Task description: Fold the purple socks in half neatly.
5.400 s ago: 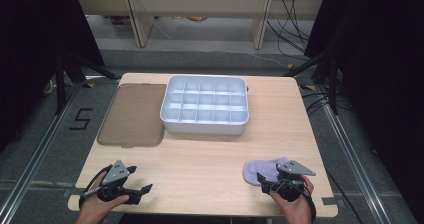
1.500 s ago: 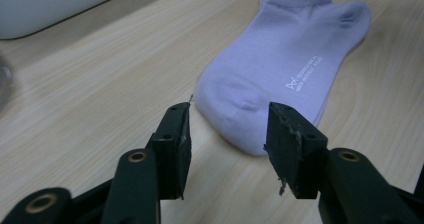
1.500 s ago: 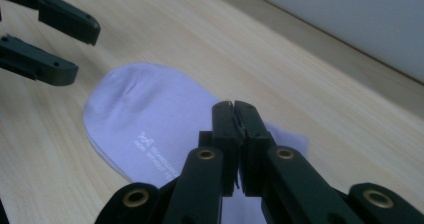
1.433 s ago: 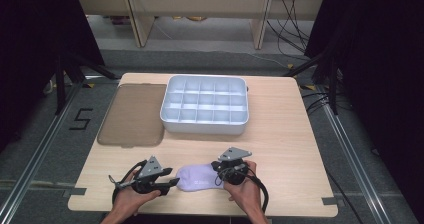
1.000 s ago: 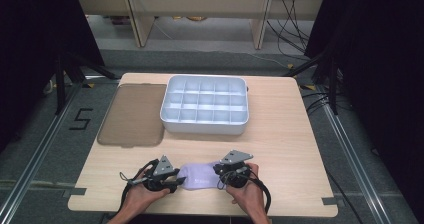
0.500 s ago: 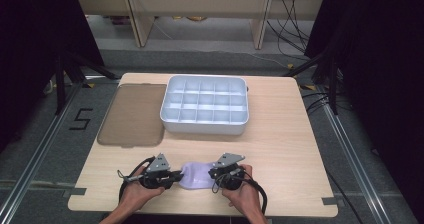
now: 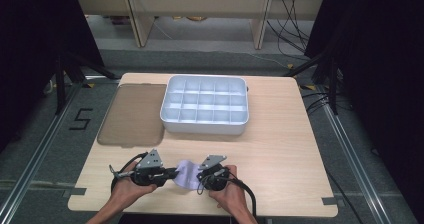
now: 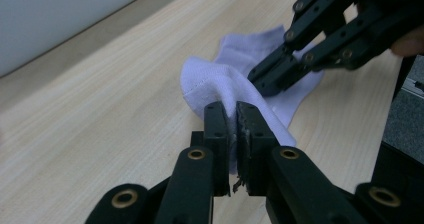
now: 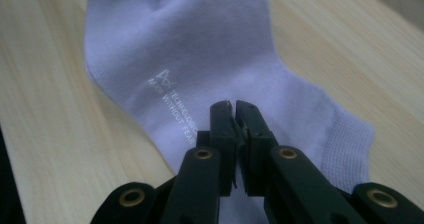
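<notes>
Near the front edge of the table (image 7: 280, 149), seen from above, a pale lilac sock (image 7: 186, 173) lies between the left gripper (image 7: 169, 173) and right gripper (image 7: 202, 174). Behind sit a white divided tray (image 7: 204, 127) and a brown lid (image 7: 131, 115). From the left gripper's camera, its jaws pinch a raised fold of sock. From the right's, closed jaws press the printed cloth; whether they hold any is unclear. It looks light, limp and stretchy; edges offer the best hold.
</notes>
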Tool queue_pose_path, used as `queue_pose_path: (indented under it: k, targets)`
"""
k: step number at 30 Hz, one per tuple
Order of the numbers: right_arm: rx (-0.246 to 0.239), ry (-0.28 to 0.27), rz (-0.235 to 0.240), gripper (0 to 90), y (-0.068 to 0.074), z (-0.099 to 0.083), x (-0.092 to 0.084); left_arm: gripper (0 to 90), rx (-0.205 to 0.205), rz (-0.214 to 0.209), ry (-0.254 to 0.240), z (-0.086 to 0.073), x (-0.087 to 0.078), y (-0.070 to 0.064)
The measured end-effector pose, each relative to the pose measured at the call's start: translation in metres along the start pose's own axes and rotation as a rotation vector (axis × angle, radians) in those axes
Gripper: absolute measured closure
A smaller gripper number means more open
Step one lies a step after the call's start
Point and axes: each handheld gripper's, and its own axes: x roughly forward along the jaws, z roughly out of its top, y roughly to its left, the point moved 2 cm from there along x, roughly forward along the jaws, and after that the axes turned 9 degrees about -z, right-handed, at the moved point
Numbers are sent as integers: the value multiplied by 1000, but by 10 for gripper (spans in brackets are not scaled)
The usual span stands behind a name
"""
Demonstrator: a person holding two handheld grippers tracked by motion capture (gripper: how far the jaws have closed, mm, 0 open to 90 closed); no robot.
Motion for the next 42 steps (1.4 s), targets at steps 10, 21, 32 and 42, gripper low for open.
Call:
queue_pose_path:
  k: [10,21,32,42]
  targets:
    - [-7,-6,-10,869,-9,28,12,835,13,-29,4,6,-3,-1]
    - [26,2,-4,859,-11,30,20,834,6,-33,-16,9,-3,1]
    - [49,-16,-27,844,-49,0,-15,833,11,-38,0,16,0,-3]
    - [23,24,-31,845,-46,-8,-11,831,27,-38,40,28,30,-11]
